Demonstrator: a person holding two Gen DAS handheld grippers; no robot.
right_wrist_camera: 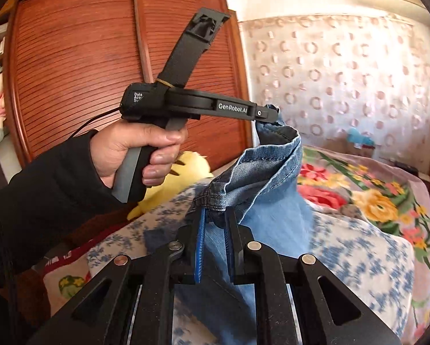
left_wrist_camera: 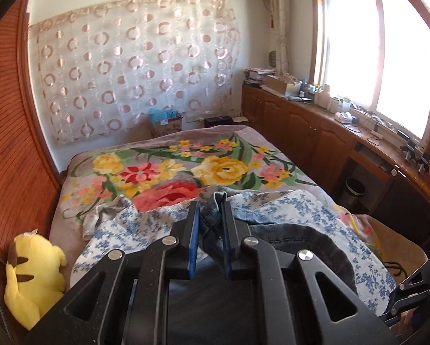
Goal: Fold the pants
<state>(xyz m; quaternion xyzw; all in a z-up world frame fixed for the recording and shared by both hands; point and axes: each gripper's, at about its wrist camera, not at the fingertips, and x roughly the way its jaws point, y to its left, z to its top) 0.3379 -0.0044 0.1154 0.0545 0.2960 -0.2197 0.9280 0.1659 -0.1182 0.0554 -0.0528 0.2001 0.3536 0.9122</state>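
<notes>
The left gripper [left_wrist_camera: 209, 201] is closed down to a narrow gap, and a bunched fold of the denim pants [left_wrist_camera: 287, 235] is clamped between its blue pads [left_wrist_camera: 194, 241]. The right gripper [right_wrist_camera: 215, 215] is likewise nearly closed, with a stitched edge of the pants pinched between its pads.

The bed [left_wrist_camera: 169, 169] is taken as the landmark. The pants are held above the near end of the bed, lifted off a blue-flowered sheet [left_wrist_camera: 315, 210] that is spread over that end. In the right wrist view, the denim is seen stretched between the two grippers: one end rises to the tip of the left gripper, which is seen from the side, and the other end is gripped directly ahead of the camera. The cloth hangs slack between the two grip points.

The left gripper's handle is enclosed by the person's left hand [right_wrist_camera: 134, 149], with a black sleeve [right_wrist_camera: 48, 189] visible behind it.

A floral blanket [left_wrist_camera: 220, 169] covers the far part of the bed. A yellow plush toy [left_wrist_camera: 34, 276] is located beside the bed against the wooden sliding door [left_wrist_camera: 11, 132]. A wooden cabinet [left_wrist_camera: 309, 126] runs along the opposite side of the bed, under the window [left_wrist_camera: 387, 51].
</notes>
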